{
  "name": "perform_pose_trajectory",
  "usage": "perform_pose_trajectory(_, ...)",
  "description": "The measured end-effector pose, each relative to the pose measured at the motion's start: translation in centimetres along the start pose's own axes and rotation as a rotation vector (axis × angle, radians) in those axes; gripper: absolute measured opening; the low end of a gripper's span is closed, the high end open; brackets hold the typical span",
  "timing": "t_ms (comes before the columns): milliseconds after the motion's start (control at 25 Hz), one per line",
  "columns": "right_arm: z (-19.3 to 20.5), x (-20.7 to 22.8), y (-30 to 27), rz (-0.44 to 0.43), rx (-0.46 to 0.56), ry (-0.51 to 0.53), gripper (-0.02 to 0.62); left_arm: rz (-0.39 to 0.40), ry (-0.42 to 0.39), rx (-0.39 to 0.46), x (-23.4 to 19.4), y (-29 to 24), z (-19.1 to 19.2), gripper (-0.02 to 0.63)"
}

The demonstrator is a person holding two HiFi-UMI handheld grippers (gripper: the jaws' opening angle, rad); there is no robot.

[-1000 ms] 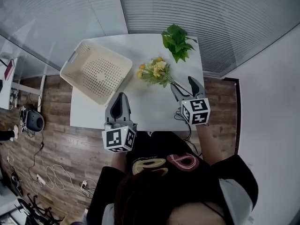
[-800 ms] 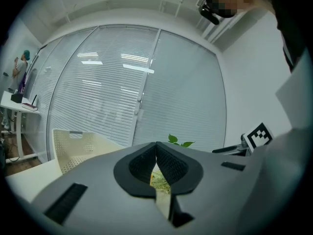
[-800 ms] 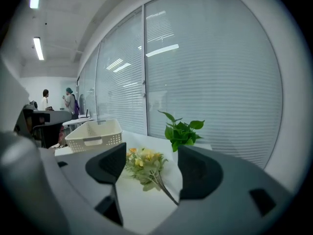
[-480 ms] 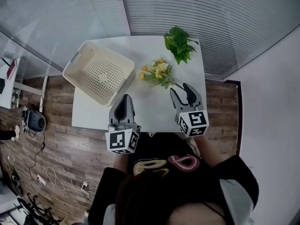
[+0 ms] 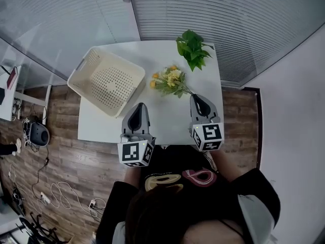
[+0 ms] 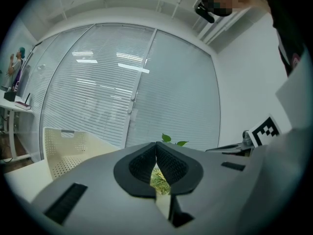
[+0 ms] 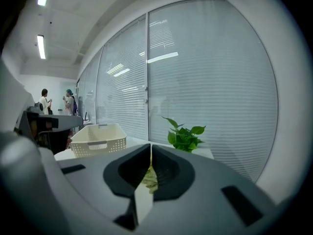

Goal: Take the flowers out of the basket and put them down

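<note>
A bunch of yellow flowers with green leaves [image 5: 169,81] lies on the white table [image 5: 167,122], right of the empty cream basket [image 5: 106,80]. Its stems point at my right gripper [image 5: 195,97], which sits just short of the stem ends. That gripper's jaws have just been closing and now stand shut with nothing between them. In the right gripper view the flowers [image 7: 150,177] show only through the slit below the right gripper's [image 7: 150,148] tips. My left gripper [image 5: 139,107] is shut and empty near the table's front edge, below the basket. The left gripper [image 6: 156,146] points towards the flowers [image 6: 159,177].
A green leafy plant [image 5: 192,47] stands at the table's far right corner, before the blinds. The basket [image 7: 98,138] sits tilted at the table's left side. Two people [image 7: 46,102] stand far off to the left. Cables lie on the wood floor [image 5: 56,187].
The right gripper drew back from the flower stems towards the person, and its open jaws shut empty. The flowers stayed on the table. The left gripper barely moved.
</note>
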State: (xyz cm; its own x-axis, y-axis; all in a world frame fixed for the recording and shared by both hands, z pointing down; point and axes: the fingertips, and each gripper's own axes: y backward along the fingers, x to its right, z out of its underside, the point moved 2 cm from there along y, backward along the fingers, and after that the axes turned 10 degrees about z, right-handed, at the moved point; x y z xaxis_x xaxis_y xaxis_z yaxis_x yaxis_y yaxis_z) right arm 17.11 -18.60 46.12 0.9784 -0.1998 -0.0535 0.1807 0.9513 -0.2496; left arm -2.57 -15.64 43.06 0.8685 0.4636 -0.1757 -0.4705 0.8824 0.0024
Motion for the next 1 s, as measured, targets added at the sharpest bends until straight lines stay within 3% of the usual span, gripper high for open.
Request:
perform_pose_trajectory(240,0.2,0.8,0.0,0.019,-0.012,-0.027,0.009,0.012,-0.004,0.003,0.3,-0.1,-0.1,0.017)
perform_pose_trajectory(440,0.1,0.4,0.0,0.027,0.001,0.088,0.006,0.018,-0.003,-0.012,0.3,-0.2,0.2,0.017)
perform_pose_trajectory(1000,-0.1,-0.1,0.4,0.025,0.032,0.106,0.006,0.003,0.012,-0.022,-0.3,0.7,0.9,0.017)
